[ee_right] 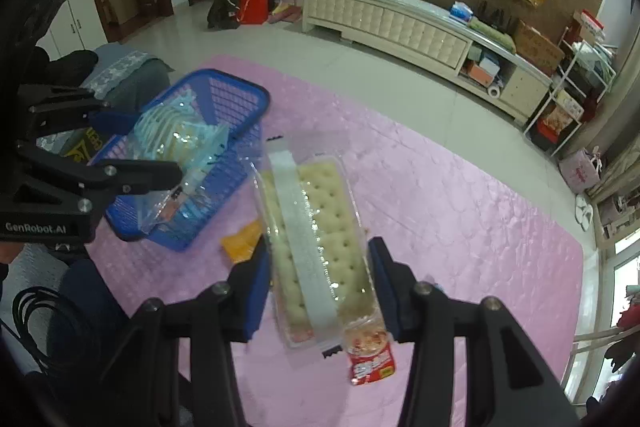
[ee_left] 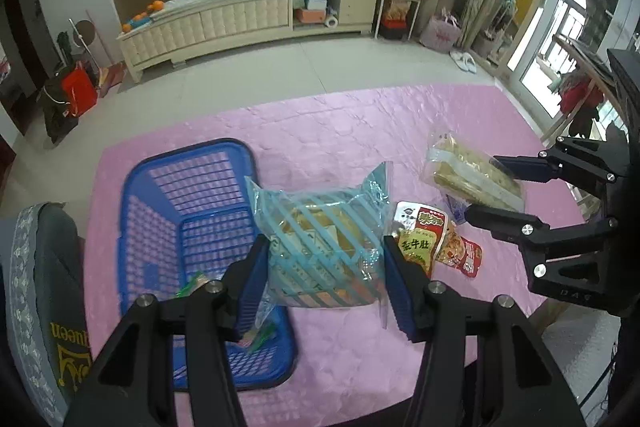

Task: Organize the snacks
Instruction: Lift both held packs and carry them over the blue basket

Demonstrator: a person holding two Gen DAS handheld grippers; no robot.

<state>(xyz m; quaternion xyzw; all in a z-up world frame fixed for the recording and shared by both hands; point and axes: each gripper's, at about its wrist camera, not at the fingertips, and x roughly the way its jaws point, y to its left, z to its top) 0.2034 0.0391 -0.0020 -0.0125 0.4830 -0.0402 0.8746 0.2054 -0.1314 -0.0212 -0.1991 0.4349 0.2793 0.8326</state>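
Observation:
My left gripper (ee_left: 324, 279) is shut on a blue-striped clear snack bag (ee_left: 320, 247) and holds it over the near right corner of the blue basket (ee_left: 160, 211); the bag (ee_right: 176, 143) and basket (ee_right: 236, 103) also show in the right wrist view. My right gripper (ee_right: 318, 285) is shut on a clear pack of pale crackers (ee_right: 316, 239), held above the pink cloth (ee_right: 460, 219); the pack (ee_left: 472, 175) shows in the left view too. A red-and-yellow snack packet (ee_left: 420, 239) and a red packet (ee_left: 460, 253) lie on the cloth. Small green-wrapped snacks (ee_left: 192, 285) lie in the basket.
A yellow packet (ee_right: 242, 239) lies by the basket. A red packet (ee_right: 370, 357) lies under the cracker pack. A grey cushioned seat (ee_left: 44, 279) stands left of the table. A long cream cabinet (ee_left: 248, 15) lines the far wall.

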